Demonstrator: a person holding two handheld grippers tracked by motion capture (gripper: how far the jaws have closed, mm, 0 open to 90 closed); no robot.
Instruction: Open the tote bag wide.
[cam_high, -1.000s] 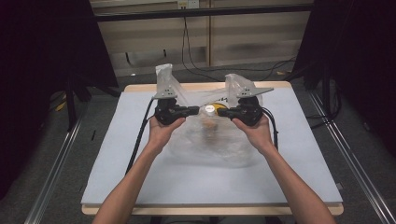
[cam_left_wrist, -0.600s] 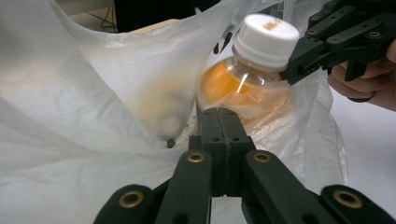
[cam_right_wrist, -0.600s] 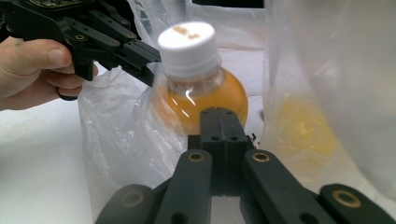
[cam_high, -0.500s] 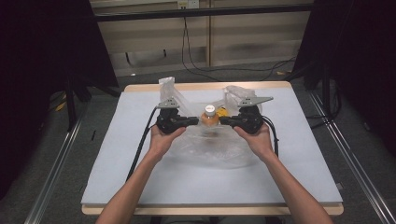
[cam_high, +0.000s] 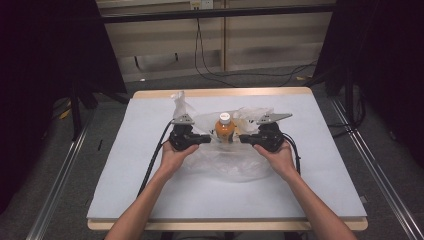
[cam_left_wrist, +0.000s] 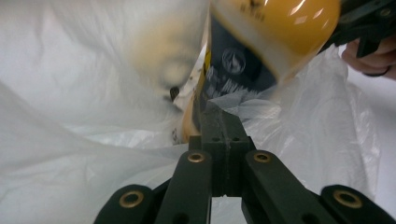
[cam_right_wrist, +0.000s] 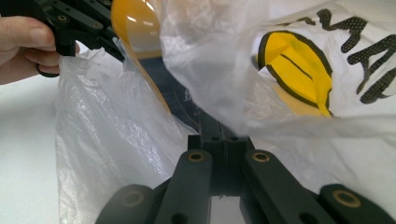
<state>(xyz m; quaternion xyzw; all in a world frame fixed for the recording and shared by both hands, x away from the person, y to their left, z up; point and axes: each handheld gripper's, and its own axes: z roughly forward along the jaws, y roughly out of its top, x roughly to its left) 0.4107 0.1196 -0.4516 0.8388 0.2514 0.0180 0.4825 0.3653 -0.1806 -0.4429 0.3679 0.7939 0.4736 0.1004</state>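
An orange bottle (cam_high: 225, 128) with a white cap stands upright at the table's middle, inside a clear plastic bag (cam_high: 227, 165) whose rim sags around it. My left gripper (cam_high: 206, 140) is shut on the bag's rim just left of the bottle. On the bottle's right, my right gripper (cam_high: 244, 138) is shut on the opposite rim. In the left gripper view the closed jaws pinch the film (cam_left_wrist: 93, 70) below the bottle (cam_left_wrist: 266, 37). The right gripper view has shut jaws under printed bag film (cam_right_wrist: 303, 70), the bottle (cam_right_wrist: 135, 23) beyond.
The white table top (cam_high: 150, 190) has a wooden edge at front and back. Bag handles (cam_high: 181, 102) stick up behind the left gripper. Black cables trail from both grippers toward the person. Metal rails and dark curtains flank the table.
Both hands have come down toward the table with the bag's rim. The bag has sunk around the bottle, so the cap and upper body now stand out above it.
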